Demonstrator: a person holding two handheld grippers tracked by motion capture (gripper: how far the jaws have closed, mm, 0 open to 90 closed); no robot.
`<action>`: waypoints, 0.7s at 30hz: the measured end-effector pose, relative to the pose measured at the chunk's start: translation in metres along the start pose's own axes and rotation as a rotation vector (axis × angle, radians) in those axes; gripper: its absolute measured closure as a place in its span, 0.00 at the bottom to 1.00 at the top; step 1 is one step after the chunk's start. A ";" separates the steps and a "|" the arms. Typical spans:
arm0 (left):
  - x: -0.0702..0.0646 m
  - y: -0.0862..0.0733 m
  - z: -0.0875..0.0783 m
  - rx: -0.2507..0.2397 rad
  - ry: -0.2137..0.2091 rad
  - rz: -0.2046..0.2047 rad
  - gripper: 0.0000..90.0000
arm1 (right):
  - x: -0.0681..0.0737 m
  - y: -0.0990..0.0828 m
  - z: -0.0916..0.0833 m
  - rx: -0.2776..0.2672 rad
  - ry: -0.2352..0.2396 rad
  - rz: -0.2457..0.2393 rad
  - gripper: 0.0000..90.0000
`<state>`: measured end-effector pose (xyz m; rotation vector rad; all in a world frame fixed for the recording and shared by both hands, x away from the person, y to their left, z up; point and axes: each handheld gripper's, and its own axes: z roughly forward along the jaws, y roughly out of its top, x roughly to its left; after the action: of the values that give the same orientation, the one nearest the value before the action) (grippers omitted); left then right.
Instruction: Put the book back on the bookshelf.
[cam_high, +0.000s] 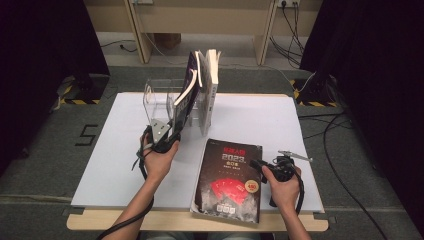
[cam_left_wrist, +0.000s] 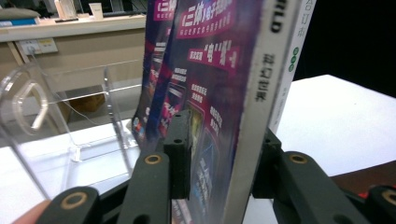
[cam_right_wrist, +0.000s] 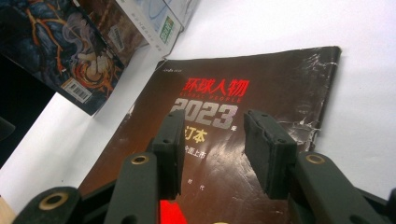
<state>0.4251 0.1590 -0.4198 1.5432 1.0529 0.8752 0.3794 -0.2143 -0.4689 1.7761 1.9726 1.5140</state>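
Note:
A purple paperback (cam_high: 189, 90) leans tilted in a clear acrylic book stand (cam_high: 155, 95), beside an upright white book (cam_high: 213, 75). My left gripper (cam_high: 172, 129) is at the purple book's lower edge. In the left gripper view the purple book (cam_left_wrist: 210, 70) stands between the jaws of my left gripper (cam_left_wrist: 224, 128). The pads sit close on either side without pressing on it. A dark magazine (cam_high: 230, 185) with red lettering lies flat near the front edge. My right gripper (cam_high: 255, 163) hovers open over its right part, with the magazine (cam_right_wrist: 280, 79) below it and nothing between the jaws (cam_right_wrist: 215, 119).
A white sheet (cam_high: 260, 115) covers the table, with a wooden edge (cam_high: 150, 220) at the front. The stand's clear dividers (cam_left_wrist: 56, 102) rise left of the books. Cables (cam_high: 340, 165) trail on the floor at the right. Dark curtains flank both sides.

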 end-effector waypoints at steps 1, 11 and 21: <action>-0.002 0.001 0.001 0.001 0.004 0.003 0.74 | 0.001 0.000 0.001 0.003 0.003 0.007 0.66; 0.002 0.014 0.005 0.010 0.029 -0.041 0.91 | 0.000 -0.001 0.000 0.013 0.008 0.006 0.66; 0.029 0.056 0.011 -0.043 0.102 -0.037 0.91 | -0.002 0.001 0.002 0.016 0.009 0.019 0.66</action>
<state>0.4557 0.1777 -0.3670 1.4522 1.1248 0.9529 0.3818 -0.2149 -0.4707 1.8029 1.9827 1.5186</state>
